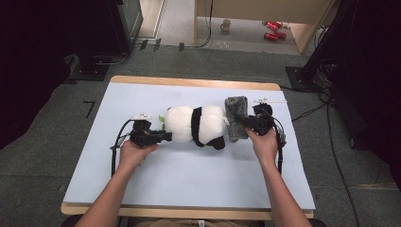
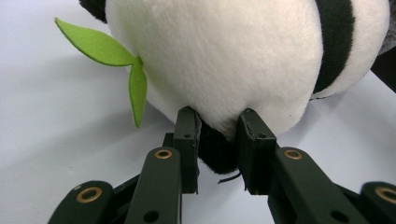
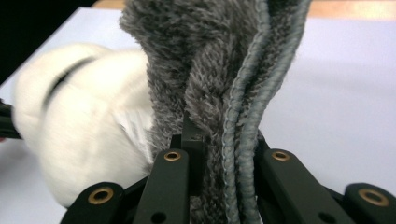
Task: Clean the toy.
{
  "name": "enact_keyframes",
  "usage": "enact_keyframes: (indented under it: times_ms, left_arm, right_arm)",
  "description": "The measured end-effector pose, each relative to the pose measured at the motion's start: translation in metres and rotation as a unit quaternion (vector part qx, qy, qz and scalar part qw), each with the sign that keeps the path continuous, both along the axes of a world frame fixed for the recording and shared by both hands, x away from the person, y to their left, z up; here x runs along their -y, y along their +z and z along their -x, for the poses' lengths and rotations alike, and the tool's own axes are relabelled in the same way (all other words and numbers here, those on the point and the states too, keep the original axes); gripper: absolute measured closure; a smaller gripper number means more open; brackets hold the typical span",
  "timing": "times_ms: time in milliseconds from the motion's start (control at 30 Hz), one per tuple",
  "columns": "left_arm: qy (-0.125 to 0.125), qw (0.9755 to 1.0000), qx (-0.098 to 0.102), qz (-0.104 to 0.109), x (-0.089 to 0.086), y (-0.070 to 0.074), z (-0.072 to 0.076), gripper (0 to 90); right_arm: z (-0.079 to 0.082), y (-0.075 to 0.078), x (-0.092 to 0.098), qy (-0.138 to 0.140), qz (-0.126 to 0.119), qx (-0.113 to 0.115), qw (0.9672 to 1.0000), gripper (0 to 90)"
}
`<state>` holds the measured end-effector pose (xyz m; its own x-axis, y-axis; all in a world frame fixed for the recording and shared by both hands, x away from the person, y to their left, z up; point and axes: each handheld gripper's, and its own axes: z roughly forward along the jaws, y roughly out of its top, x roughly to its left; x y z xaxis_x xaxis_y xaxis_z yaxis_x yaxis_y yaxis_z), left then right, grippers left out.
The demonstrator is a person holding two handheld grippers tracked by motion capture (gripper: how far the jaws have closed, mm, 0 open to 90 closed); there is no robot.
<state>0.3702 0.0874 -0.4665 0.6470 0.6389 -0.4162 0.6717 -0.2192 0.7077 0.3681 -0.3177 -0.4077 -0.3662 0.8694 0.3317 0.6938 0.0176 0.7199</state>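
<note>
A white and black plush panda (image 1: 198,125) lies across the middle of the pale blue mat (image 1: 142,175). My left gripper (image 1: 166,136) is shut on a black part at the panda's left end; in the left gripper view the panda (image 2: 224,51) bulges above the gripper (image 2: 218,140), with a green felt leaf (image 2: 133,86) beside it. A grey fuzzy cloth (image 1: 235,117) hangs against the panda's right end. My right gripper (image 1: 247,126) is shut on it, and in the right gripper view the cloth (image 3: 215,84) stands folded between the jaws of the gripper (image 3: 223,154).
The mat lies on a wooden table (image 1: 198,83). Cables (image 1: 118,137) trail from both grippers. Beyond the table are dark stands (image 1: 94,56), a cup (image 1: 226,24) and red cans (image 1: 273,29) on the floor.
</note>
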Motion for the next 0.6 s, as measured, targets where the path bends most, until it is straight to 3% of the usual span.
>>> enact_keyframes:
  times_ms: [233, 400, 600]
  left_arm:
    - [-0.001, 1.0000, 0.000, -0.007, 0.002, -0.003, 0.007, 71.7]
    - [0.000, 0.9999, -0.002, -0.011, 0.001, -0.006, 0.010, 71.4]
    - [0.004, 1.0000, 0.003, -0.005, 0.002, -0.007, 0.012, 71.3]
  right_arm:
    - [-0.001, 0.018, -0.014, 0.022, -0.008, 0.028, 0.9994, 79.0]
    - [-0.007, 0.007, -0.028, 0.041, -0.004, 0.024, 0.9989, 78.7]
    - [-0.011, -0.010, -0.031, 0.035, 0.010, 0.020, 0.9992, 79.7]
